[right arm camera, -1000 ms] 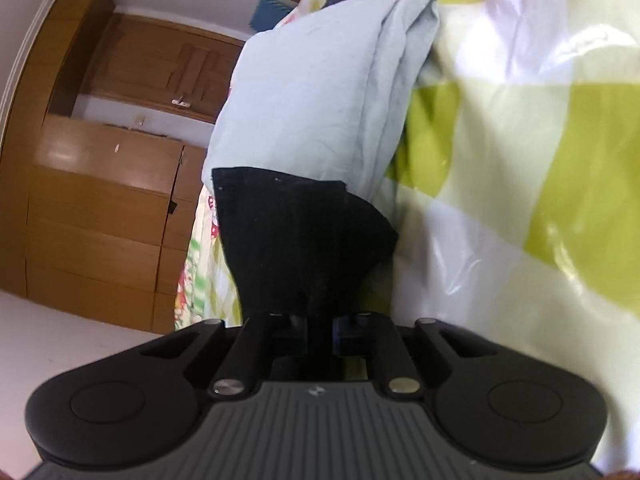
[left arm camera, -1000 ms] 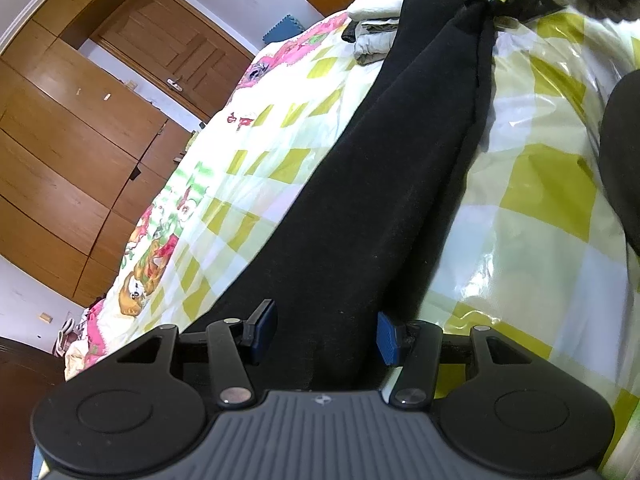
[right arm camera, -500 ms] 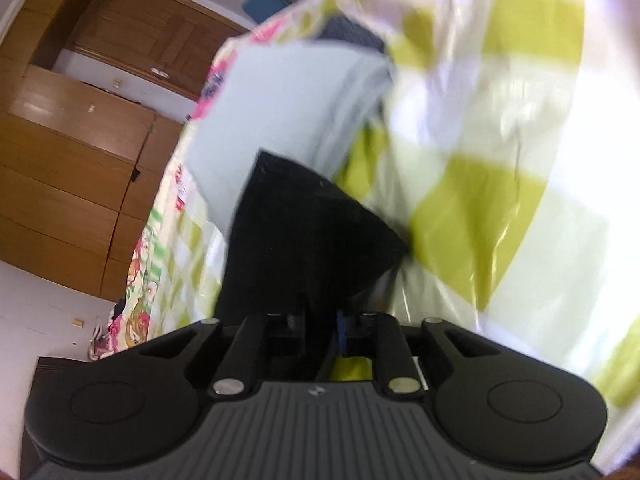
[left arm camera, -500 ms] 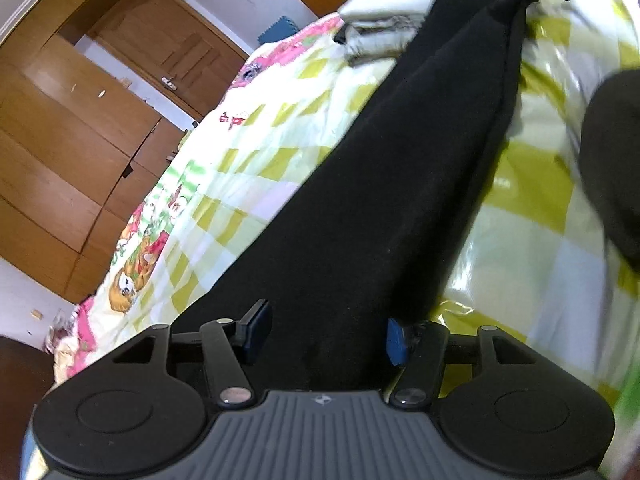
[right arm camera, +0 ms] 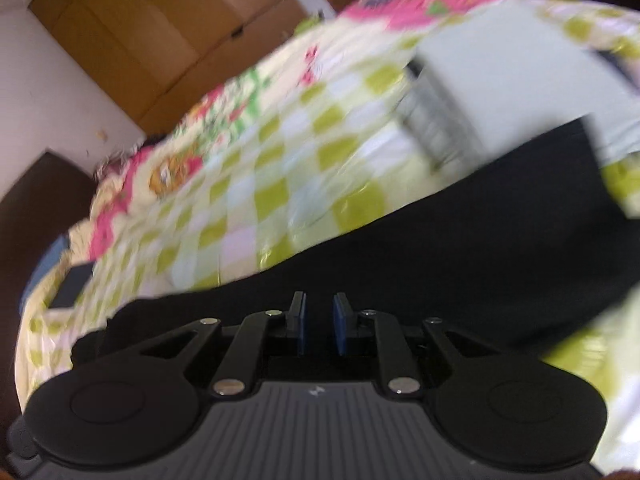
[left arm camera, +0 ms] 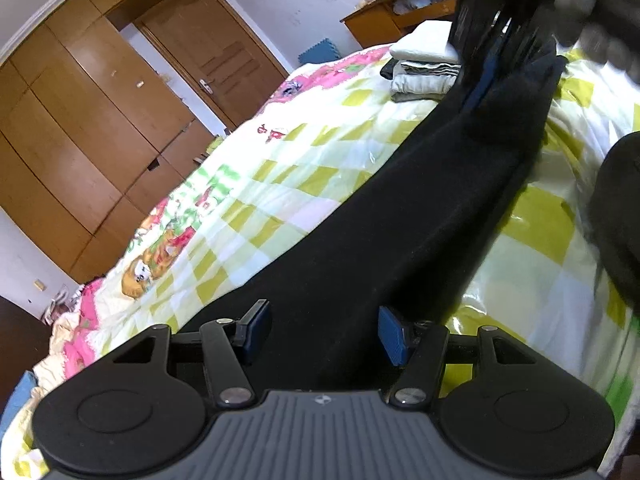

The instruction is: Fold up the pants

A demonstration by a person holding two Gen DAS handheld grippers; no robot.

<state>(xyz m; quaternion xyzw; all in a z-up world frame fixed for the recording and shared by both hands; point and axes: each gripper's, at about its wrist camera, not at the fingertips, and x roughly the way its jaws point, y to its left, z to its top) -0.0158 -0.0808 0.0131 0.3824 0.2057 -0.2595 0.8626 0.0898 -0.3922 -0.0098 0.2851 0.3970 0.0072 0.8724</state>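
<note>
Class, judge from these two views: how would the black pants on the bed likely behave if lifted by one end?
Probably floppy: the black pants drape in a long sagging band over the checked quilt. Likely light, since the cloth creases softly near the right gripper. They may slide easily, as the quilt looks glossy.

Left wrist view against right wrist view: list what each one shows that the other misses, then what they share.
Only the left wrist view shows the right gripper from outside, at the far end of the black pants, plus the wooden door and a sharp stack of folded clothes. Only the right wrist view shows the right gripper's own pads, a small gap between them, and a dark flat object on the quilt's left edge. Both show the pants, the checked quilt and the wooden wardrobe.
</note>
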